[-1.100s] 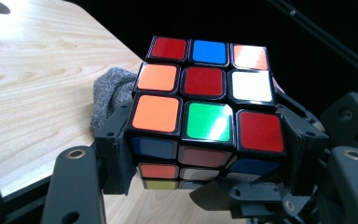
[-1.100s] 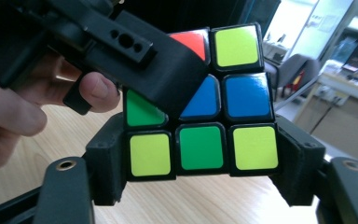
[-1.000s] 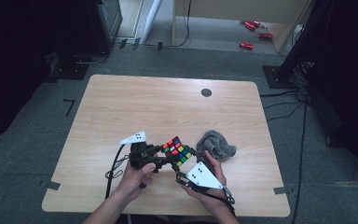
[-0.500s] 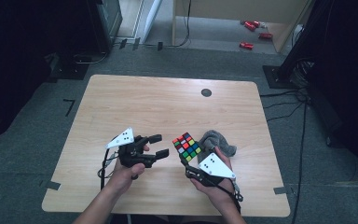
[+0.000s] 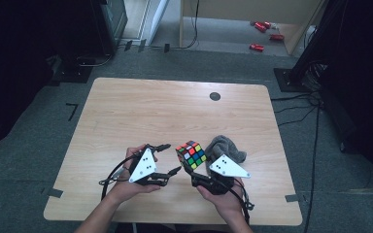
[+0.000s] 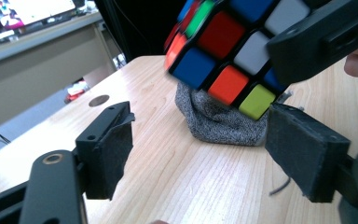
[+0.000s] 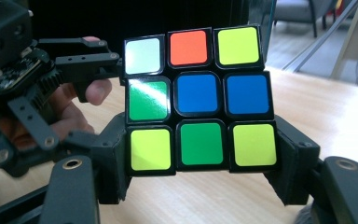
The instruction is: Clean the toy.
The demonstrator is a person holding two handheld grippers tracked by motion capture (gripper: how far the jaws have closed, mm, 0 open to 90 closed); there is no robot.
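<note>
Left tongs off the cube, right tongs holding it

The left tongs [image 5: 167,158], which gripped the Rubik's cube [image 5: 191,154] a second ago, have just been opening and now stand empty beside it. The right tongs [image 7: 200,172] clamp the cube's lower layer (lifted clear of the desk [image 5: 175,111]), above the grey cloth [image 6: 219,123].

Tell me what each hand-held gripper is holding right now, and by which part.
The right hand-held gripper clamps the puzzle cube by its bottom layer, pads on two opposite sides. The left hand-held gripper, whose jaws have just been opening, holds nothing.
</note>
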